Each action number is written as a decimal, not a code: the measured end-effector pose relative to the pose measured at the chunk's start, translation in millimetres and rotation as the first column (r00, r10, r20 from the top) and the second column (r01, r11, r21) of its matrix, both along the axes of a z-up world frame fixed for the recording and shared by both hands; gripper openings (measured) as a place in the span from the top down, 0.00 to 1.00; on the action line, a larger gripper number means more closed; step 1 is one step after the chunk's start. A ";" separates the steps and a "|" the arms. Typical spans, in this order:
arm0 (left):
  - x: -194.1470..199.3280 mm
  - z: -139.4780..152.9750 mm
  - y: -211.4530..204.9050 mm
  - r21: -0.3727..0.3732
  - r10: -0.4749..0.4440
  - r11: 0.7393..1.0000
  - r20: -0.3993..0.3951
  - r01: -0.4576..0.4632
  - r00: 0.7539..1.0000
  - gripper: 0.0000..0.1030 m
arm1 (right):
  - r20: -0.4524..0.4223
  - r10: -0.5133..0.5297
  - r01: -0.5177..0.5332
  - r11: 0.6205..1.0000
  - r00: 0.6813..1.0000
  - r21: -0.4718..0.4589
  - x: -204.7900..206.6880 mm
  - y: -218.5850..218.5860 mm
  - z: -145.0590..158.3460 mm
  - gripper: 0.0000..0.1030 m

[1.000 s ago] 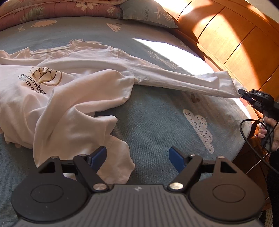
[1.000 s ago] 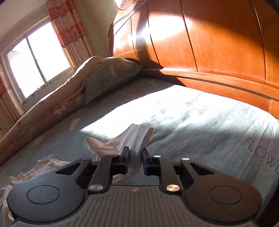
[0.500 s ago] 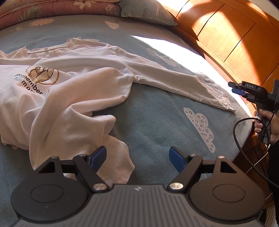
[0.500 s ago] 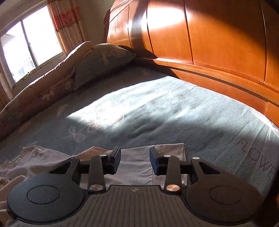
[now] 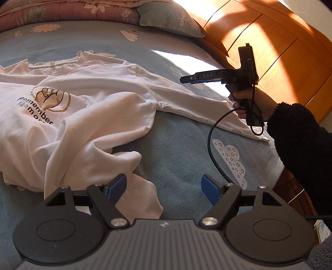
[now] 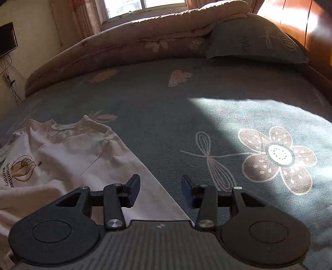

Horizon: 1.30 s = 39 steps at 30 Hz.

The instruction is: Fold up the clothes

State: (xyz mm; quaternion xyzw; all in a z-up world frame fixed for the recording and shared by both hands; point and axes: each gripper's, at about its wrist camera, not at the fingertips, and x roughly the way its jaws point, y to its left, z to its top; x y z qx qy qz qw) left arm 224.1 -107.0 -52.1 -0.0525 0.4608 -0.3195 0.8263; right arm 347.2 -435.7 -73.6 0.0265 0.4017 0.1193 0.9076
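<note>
My left gripper [image 5: 164, 188]: ribbed grey body, blue pads well apart, nothing between; crumpled hem of shirt [image 5: 87, 116] just under left pad. Shirt: soft white cotton, rumpled, printed logo, lying on bed [image 5: 182, 162], woven blue-grey sheet with cloud and flower prints. Sleeve [image 5: 186, 101] stretched flat toward wooden headboard [image 5: 290, 62]. My right gripper [image 6: 159, 191]: dark pads just been opening, now apart, empty, over sleeve edge. Beyond: pillow [image 6: 255, 43], quilted floral duvet [image 6: 128, 47].

A rumpled white shirt [image 5: 83, 116], pillow [image 5: 170, 18] and quilt [image 6: 128, 41] lie on the bed [image 5: 176, 162].
</note>
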 end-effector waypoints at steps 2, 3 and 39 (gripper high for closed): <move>1.7 3.2 4.9 -0.005 0.012 1.000 0.010 -0.012 1.000 0.23 | -0.034 0.028 -0.028 0.999 0.999 -0.016 10.5 6.4 -10.1 0.51; 2.6 3.7 6.9 -0.008 0.017 1.000 0.012 -0.017 1.000 0.22 | -0.052 0.042 -0.043 0.999 0.998 -0.021 15.2 9.1 -14.9 0.51; 12.4 7.3 91.1 -0.055 0.194 0.980 0.023 -0.193 0.981 0.20 | -0.047 0.346 -0.348 0.936 0.937 -0.055 147.1 152.9 -12.4 0.73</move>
